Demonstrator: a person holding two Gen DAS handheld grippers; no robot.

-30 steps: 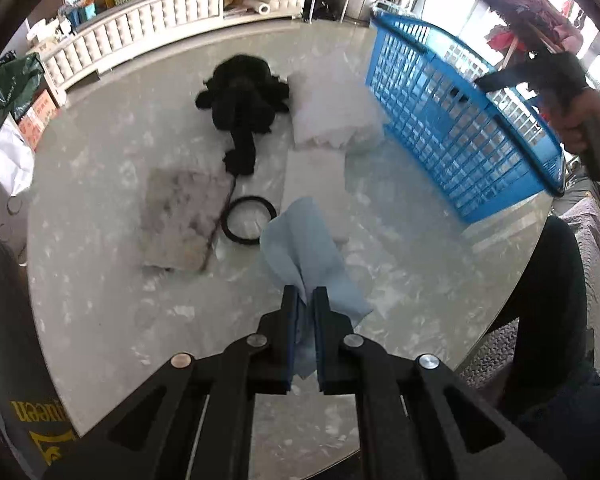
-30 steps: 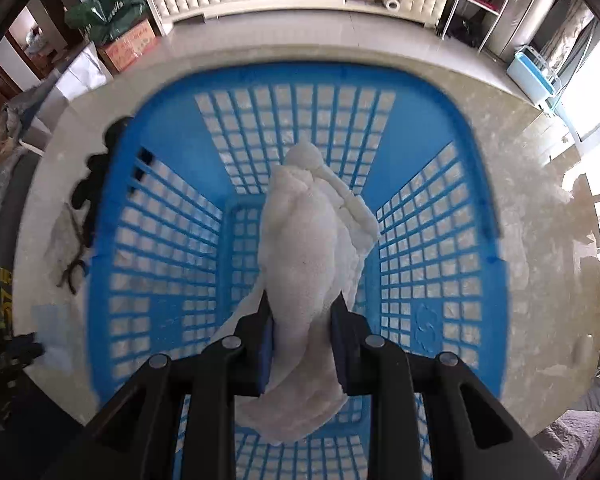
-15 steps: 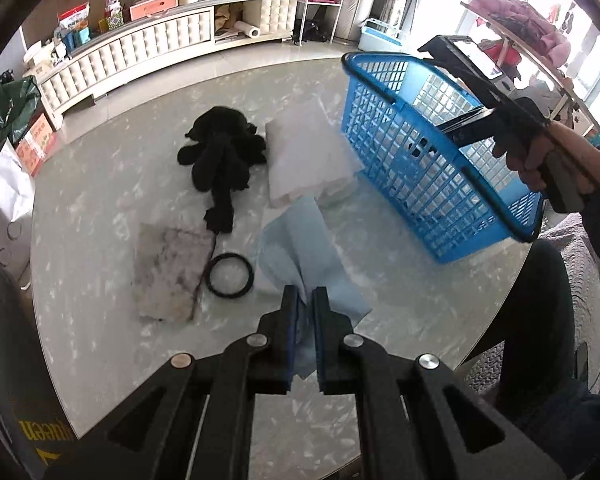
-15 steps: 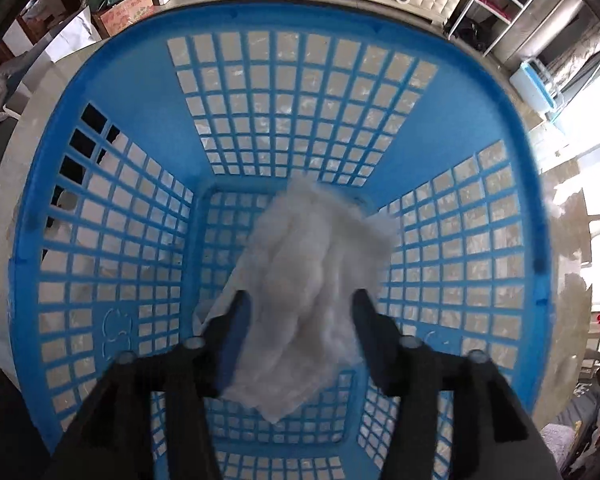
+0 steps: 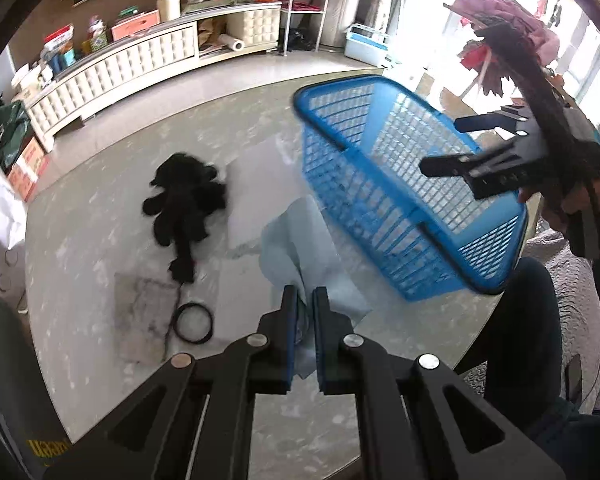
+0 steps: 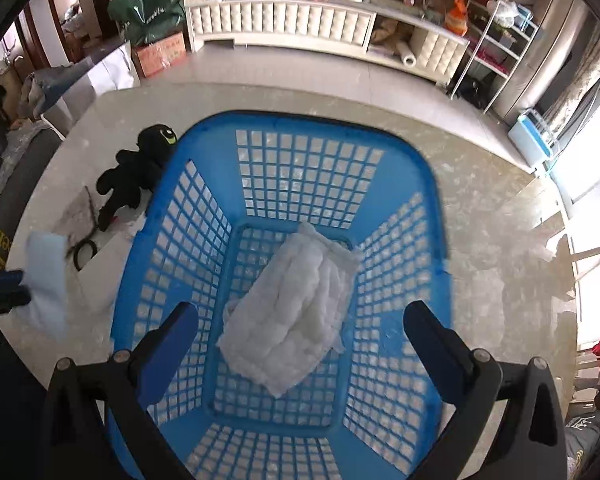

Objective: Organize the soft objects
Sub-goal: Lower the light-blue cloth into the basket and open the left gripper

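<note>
**Now the white pad is in the basket**

My right gripper [image 6: 300, 332] has just been opening its jaws; they stand wide with nothing between them. A second ago they pinched the white quilted pad [image 6: 292, 312] — it now lies on the floor of the blue basket [image 6: 436, 216]. My left gripper [image 5: 304, 304] is clamped on the light blue cloth [image 5: 296, 236], lifted higher than before. Only the left view shows the grey mat [image 5: 142, 312] clearly; the black plush toy [image 5: 184, 208] and black ring [image 5: 193, 323] sit on the table [image 5: 100, 216].
</note>
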